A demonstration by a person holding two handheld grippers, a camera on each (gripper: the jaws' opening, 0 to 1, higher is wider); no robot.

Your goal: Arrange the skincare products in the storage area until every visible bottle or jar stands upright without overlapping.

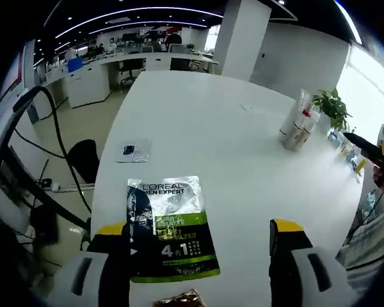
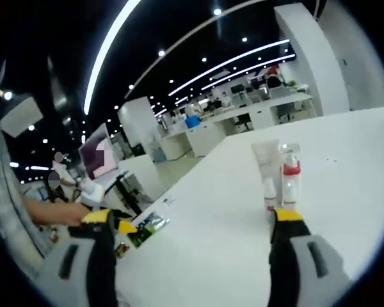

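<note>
A L'Oreal Men Expert sachet (image 1: 171,229) lies flat on the white table (image 1: 205,134), just ahead of my left gripper (image 1: 198,240), whose jaws stand open with its left jaw over the sachet's edge. A small dark packet (image 1: 134,151) lies farther up. A white tube (image 1: 290,121) and a red-banded bottle (image 1: 303,128) stand upright together at the far right. In the right gripper view the same tube (image 2: 266,174) and spray bottle (image 2: 290,176) stand just beyond my right gripper (image 2: 195,227), which is open and holds nothing. The sachet (image 2: 147,228) lies at the left.
A potted plant (image 1: 333,105) and small items line the table's right edge. A brown wrapper (image 1: 178,299) lies at the bottom. Cables and a black chair (image 1: 83,160) stand left of the table. A person's arm (image 2: 48,211) reaches in at the left. Desks fill the background.
</note>
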